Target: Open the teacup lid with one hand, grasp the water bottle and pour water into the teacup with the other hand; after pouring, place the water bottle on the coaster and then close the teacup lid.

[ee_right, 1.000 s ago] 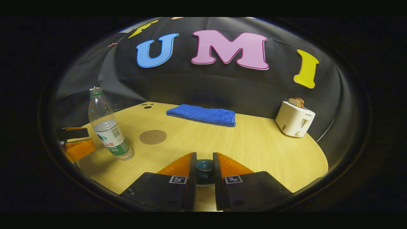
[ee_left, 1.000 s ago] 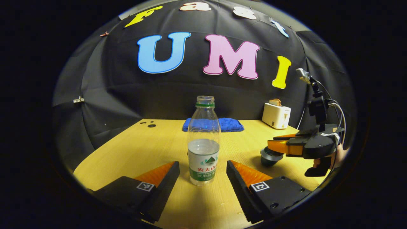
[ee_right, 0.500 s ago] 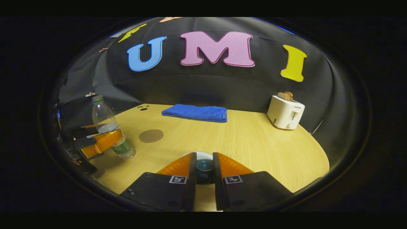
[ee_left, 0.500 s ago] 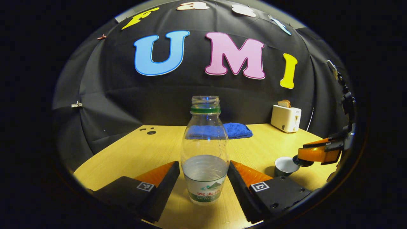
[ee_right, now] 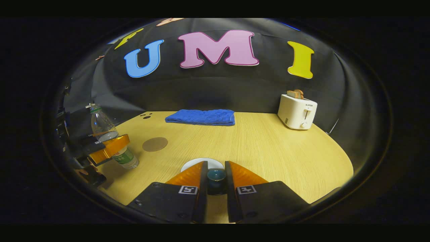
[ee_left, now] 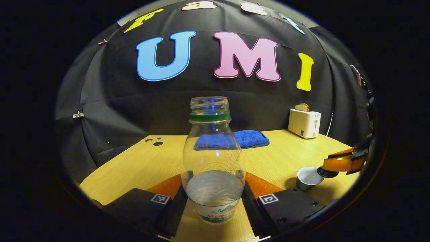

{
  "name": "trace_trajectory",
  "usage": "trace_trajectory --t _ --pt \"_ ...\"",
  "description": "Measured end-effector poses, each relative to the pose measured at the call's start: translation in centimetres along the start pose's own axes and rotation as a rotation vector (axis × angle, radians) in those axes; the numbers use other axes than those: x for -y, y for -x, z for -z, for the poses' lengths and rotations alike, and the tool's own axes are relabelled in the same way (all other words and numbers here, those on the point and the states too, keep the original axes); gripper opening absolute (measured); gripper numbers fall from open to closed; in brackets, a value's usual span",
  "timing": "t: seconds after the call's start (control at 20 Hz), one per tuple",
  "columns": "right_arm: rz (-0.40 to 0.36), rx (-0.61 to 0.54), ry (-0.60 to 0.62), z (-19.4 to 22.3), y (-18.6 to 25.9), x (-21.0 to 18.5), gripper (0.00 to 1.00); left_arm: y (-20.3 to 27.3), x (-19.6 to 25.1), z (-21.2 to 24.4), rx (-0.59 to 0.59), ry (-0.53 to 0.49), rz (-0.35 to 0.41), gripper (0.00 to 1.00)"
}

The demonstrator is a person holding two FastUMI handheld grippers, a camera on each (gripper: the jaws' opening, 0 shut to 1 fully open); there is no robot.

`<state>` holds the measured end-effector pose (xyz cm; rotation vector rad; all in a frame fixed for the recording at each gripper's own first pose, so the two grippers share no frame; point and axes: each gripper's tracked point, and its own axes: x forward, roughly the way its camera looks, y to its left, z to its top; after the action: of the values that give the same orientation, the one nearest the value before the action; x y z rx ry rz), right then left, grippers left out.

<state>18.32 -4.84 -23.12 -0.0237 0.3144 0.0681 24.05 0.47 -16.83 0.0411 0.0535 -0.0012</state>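
The clear water bottle (ee_left: 213,174), uncapped and about a third full, stands on the wooden table between my left gripper's (ee_left: 213,183) fingers. Both fingers press its lower sides. In the right gripper view the same bottle (ee_right: 100,126) shows at far left with an orange finger (ee_right: 109,148) across it. My right gripper (ee_right: 216,167) is shut on the dark teal teacup lid (ee_right: 216,176), held just above the white rim of the teacup (ee_right: 201,161). From the left gripper view the open teacup (ee_left: 307,177) sits at right, with the lid (ee_left: 327,173) held beside and slightly above it. The round brown coaster (ee_right: 155,144) lies near the bottle.
A folded blue towel (ee_right: 201,117) lies at the table's back edge. A white toaster (ee_right: 297,111) with bread in it stands at the back right. Small dark holes (ee_left: 156,142) mark the back left of the tabletop.
My left gripper moved forward around the bottle and its fingers closed onto it. My right gripper lifted the lid off the teacup and shifted it aside.
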Motion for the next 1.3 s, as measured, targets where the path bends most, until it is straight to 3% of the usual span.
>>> trace_trajectory --t 0.05,0.2,0.25,0.35,0.4,0.55,0.8,0.85,0.9,1.0,1.05,1.1,1.3 --pt "0.004 0.007 -0.007 -0.3 0.0 0.2 0.28 -0.1 0.3 -0.1 0.003 0.001 0.012 0.8" --pt "0.025 0.008 -0.019 -0.3 -0.1 1.4 0.23 -0.2 0.7 -0.5 0.008 -0.063 0.032 0.77" --pt "0.034 0.01 -0.023 -0.4 0.0 2.1 0.28 -0.1 0.8 -1.0 0.019 -0.151 0.023 0.76" --pt "0.052 0.011 -0.025 -0.4 0.3 3.2 0.23 -0.1 1.2 -1.6 0.039 -0.27 0.024 0.75" --pt "0.06 0.013 -0.028 -0.4 0.4 3.7 0.28 -0.1 1.9 -1.9 0.046 -0.313 0.041 0.75" --pt "0.082 0.015 -0.035 -0.3 0.7 5.6 0.28 -0.8 3.4 -2.1 0.046 -0.471 0.077 0.74" --pt "0.117 0.019 -0.049 0.2 1.4 9.0 0.28 -2.2 5.4 -1.5 0.038 -0.843 0.068 0.74" --pt "0.121 0.02 -0.051 0.3 1.6 9.5 0.23 -2.4 6.1 -1.1 0.033 -0.912 0.075 0.73" --pt "0.124 0.019 -0.052 0.5 1.7 10.0 0.28 -2.7 6.7 -0.8 0.033 -0.971 0.086 0.74" --pt "0.128 0.017 -0.051 0.7 1.8 10.9 0.28 -3.2 7.8 -0.5 0.045 -1.064 0.099 0.73" --pt "0.129 0.018 -0.047 0.8 1.9 11.4 0.23 -3.4 8.1 -0.2 0.049 -1.096 0.107 0.73" --pt "0.13 0.02 -0.042 0.9 2.0 11.8 0.28 -3.7 8.5 0.2 0.048 -1.119 0.12 0.73" --pt "0.116 0.012 -0.026 1.8 2.1 13.0 0.28 -5.3 9.7 1.2 0.044 -1.236 0.144 0.73"
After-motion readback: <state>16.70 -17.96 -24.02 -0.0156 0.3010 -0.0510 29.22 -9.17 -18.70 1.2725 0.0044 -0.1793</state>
